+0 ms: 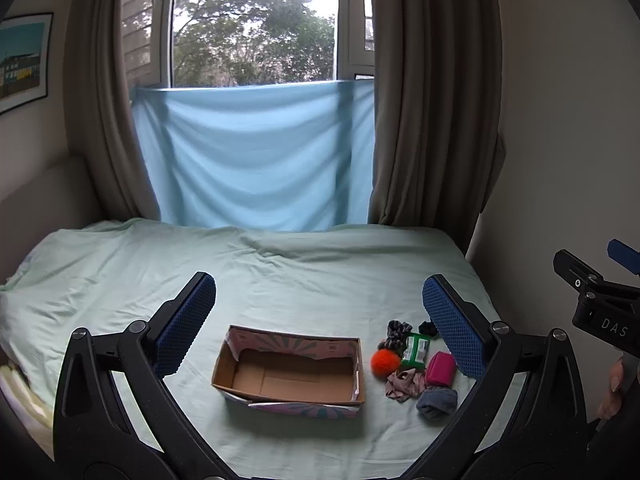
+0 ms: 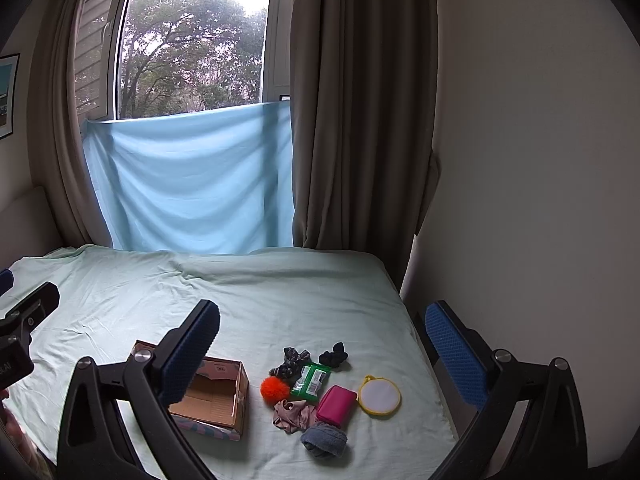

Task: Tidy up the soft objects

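Roughly level w/ the mattress, both grippers hung above the near edge of the bed (image 1: 120, 264), each w/ jaws spread wide and nothing between them.

Going left to right in the left wrist view: the left gripper (image 1: 320, 320) framed the cardboard box (image 1: 288, 368), which sat open-topped on the pale green sheet, below and just ahead of the gap between the fingers, nearer the left pad (image 1: 184, 324). Right of the box, not touching it, lay the pile of soft items: orange pom-pom (image 1: 385, 362) closest to the box, dark patterned scrunchie (image 1: 396, 332) behind it, green packet (image 1: 416, 350), beige scrunchie (image 1: 404, 386), pink pouch (image 1: 440, 368), grey rolled cloth (image 1: 437, 402) nearest the camera. The right pad (image 1: 454, 328) partly covered the pile's far right side, incl. a black scrunchie (image 1: 428, 328).

From the right wrist view, the right gripper (image 2: 322, 354) had the box (image 2: 224, 396) half hidden behind its left finger, and the pile lay between the fingers, below the tips. Same order: pom-pom (image 2: 274, 389), packet (image 2: 312, 380), pouch (image 2: 335, 405), then a round white pad w/ yellow rim (image 2: 379, 396) at far right, touching the pouch or nearly so; couldn't tell which.

Behind the bed hung a blue cloth (image 1: 256, 156) between brown curtains (image 1: 432, 100).
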